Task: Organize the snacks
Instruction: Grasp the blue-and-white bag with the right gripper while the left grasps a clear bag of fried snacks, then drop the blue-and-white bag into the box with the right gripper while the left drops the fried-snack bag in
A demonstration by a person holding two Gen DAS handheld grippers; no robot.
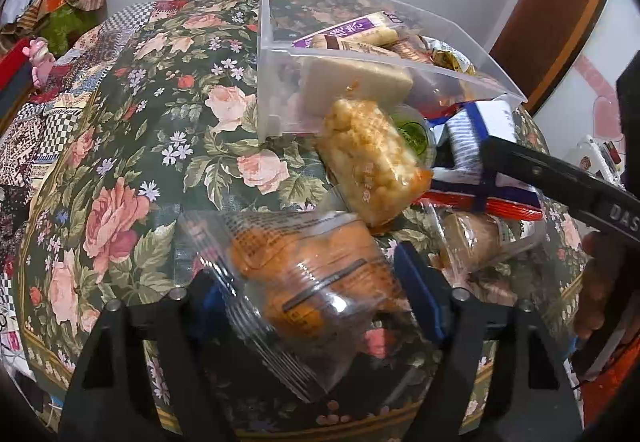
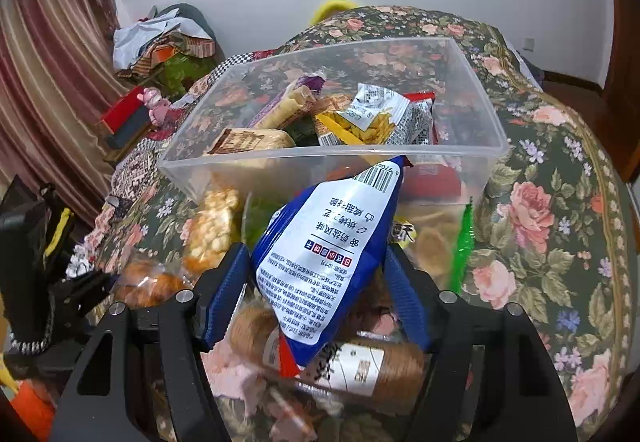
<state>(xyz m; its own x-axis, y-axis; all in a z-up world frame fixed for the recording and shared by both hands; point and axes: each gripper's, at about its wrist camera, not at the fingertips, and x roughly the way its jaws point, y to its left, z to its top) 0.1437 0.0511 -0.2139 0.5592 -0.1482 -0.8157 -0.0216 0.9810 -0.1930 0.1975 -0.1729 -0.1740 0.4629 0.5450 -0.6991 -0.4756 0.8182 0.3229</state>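
Observation:
My left gripper (image 1: pixel 312 282) is shut on a clear packet with an orange-brown bun (image 1: pixel 316 282), held over the floral tablecloth. My right gripper (image 2: pixel 316 282) is shut on a blue and white snack bag (image 2: pixel 324 258), raised just in front of the clear plastic bin (image 2: pixel 200 169). The right gripper's dark finger and that bag (image 1: pixel 472 133) also show in the left wrist view at the right. The bin (image 1: pixel 272 53) holds several snack packets. A popcorn-like packet (image 1: pixel 372 165) (image 2: pixel 212 222) lies in front of the bin.
More packets lie loose on the tablecloth (image 1: pixel 120 181): a brown roll cake (image 2: pixel 360 362), a green-edged packet (image 2: pixel 460 242), a red packet (image 1: pixel 500 207). A cluttered side table with a red box (image 2: pixel 124 113) stands to the left; a curtain (image 2: pixel 48 81) hangs behind.

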